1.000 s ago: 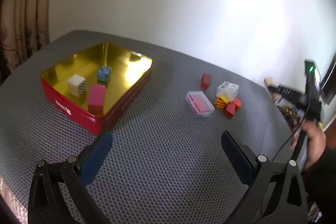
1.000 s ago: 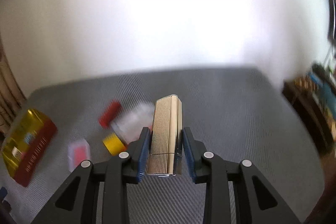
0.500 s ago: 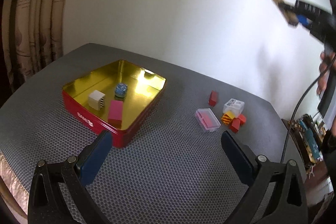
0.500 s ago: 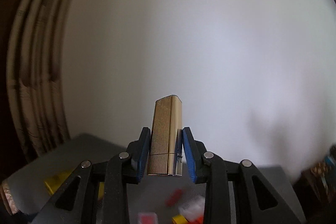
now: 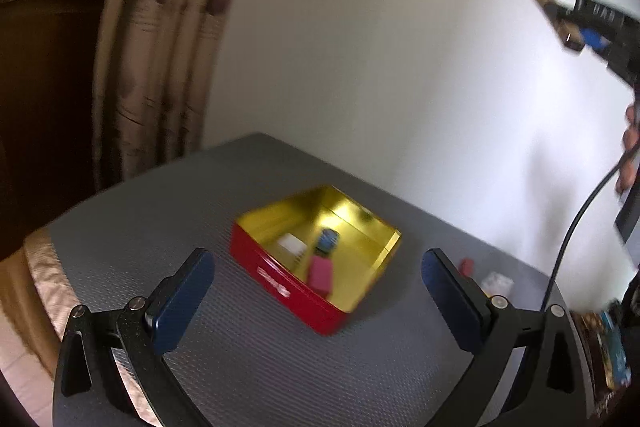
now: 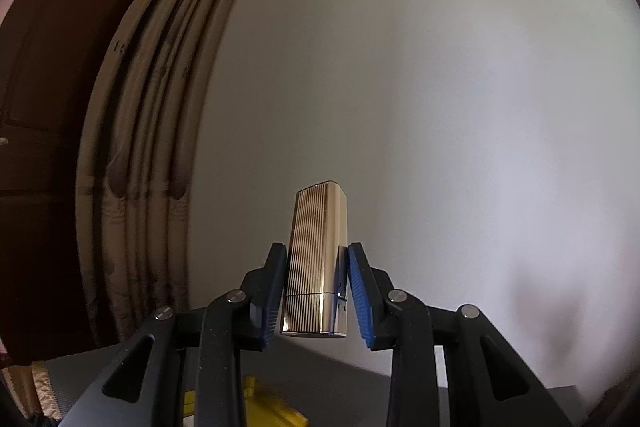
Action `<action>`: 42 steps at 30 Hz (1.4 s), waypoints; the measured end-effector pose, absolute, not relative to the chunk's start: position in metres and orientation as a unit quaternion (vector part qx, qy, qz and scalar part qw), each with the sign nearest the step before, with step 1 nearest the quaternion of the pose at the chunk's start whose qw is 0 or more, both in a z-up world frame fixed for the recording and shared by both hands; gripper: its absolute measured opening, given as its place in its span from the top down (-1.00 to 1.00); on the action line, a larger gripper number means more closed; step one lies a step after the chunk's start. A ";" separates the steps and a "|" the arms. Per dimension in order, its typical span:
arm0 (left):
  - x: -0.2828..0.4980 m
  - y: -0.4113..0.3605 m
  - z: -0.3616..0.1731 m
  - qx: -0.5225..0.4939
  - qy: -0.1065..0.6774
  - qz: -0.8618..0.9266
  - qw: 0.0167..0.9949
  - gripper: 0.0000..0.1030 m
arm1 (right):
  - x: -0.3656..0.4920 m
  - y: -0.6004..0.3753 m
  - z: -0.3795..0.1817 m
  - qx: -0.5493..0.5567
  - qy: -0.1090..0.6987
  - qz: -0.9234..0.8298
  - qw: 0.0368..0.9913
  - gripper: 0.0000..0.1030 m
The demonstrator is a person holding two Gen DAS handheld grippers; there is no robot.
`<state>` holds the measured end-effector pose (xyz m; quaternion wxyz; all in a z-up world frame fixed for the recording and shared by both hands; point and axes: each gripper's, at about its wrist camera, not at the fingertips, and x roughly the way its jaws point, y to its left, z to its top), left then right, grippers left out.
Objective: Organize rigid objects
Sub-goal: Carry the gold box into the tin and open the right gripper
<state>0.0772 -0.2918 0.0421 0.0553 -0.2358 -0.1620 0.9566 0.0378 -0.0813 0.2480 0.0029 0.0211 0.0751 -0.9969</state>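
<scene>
My right gripper (image 6: 316,291) is shut on a ribbed gold case (image 6: 318,247) and holds it high and level, against the white wall. The same gripper (image 5: 576,27) shows in the left wrist view at the upper right, a hand behind it. My left gripper (image 5: 318,291) hangs open above the grey table, with nothing between its fingers. Beyond it stands a red tin (image 5: 280,283) with a gold inside; it holds a pink block (image 5: 321,273), a white block (image 5: 292,245) and a blue piece (image 5: 328,239). A corner of that tin (image 6: 276,407) peeks out below the right gripper.
A small red block (image 5: 466,265) and a clear box (image 5: 498,283) lie on the grey table (image 5: 240,367) at the right, partly behind my left gripper's finger. Brown curtains (image 5: 160,67) hang at the left. A black cable (image 5: 572,227) trails from the hand. Clutter sits off the table's right edge.
My right gripper rose from low over the table and tipped up to level with the gold case in it. The left gripper's view swung left, toward the tin and curtains.
</scene>
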 end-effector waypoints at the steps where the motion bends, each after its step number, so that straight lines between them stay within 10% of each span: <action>1: 0.077 -0.296 0.042 -0.235 -0.165 0.957 0.052 -0.98 | 0.030 -0.087 0.242 0.028 0.076 -0.997 0.008 0.39; 24: 0.052 -0.289 0.026 -0.274 -0.121 0.953 0.050 -0.98 | -0.144 -0.092 -0.026 0.362 0.032 -0.930 0.051 0.39; 42: 0.046 -0.290 0.017 -0.300 -0.125 0.945 0.045 -0.98 | -0.156 -0.063 -0.073 0.421 0.009 -0.906 0.042 0.39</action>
